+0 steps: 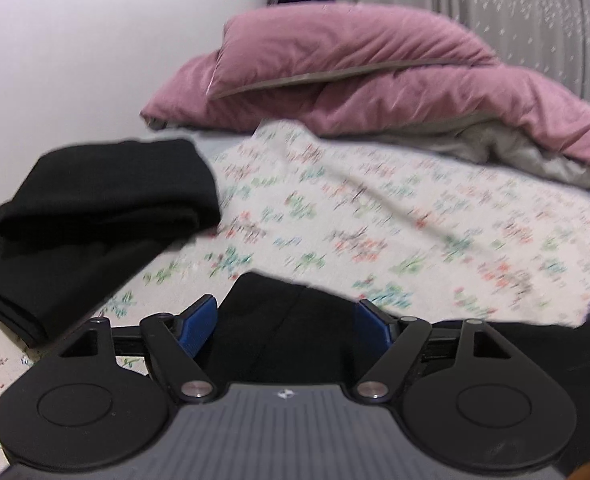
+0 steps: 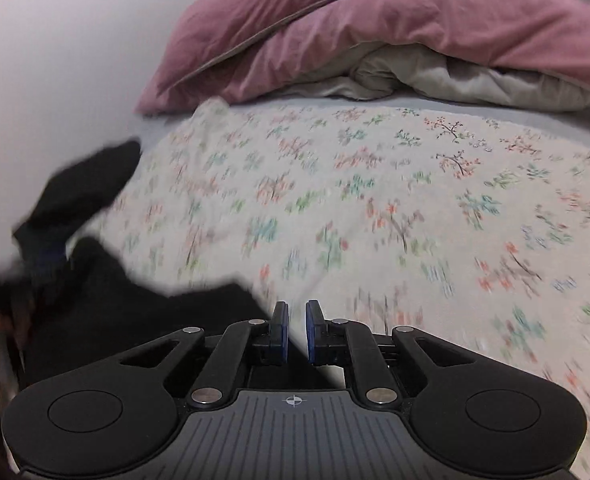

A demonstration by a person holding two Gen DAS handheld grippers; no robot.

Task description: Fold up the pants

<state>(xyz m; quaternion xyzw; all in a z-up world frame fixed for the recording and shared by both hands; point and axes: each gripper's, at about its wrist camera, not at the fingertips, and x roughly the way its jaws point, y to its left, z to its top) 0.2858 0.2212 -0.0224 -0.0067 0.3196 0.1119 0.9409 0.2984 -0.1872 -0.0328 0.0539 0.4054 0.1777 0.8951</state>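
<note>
Between the blue pads of the left claw [image 1: 287,326], spread wide, lies black cloth of the pants [image 1: 279,344]; whether the pads touch it cannot be told. Right claw [image 2: 297,330] stands nearly closed, a thin gap empty, above the pants' edge. A folded black garment [image 1: 95,208] rests left on the floral bedsheet [image 1: 395,220]. Open sheet stretches ahead to the pink duvet [image 1: 355,64] by the wall.
</note>
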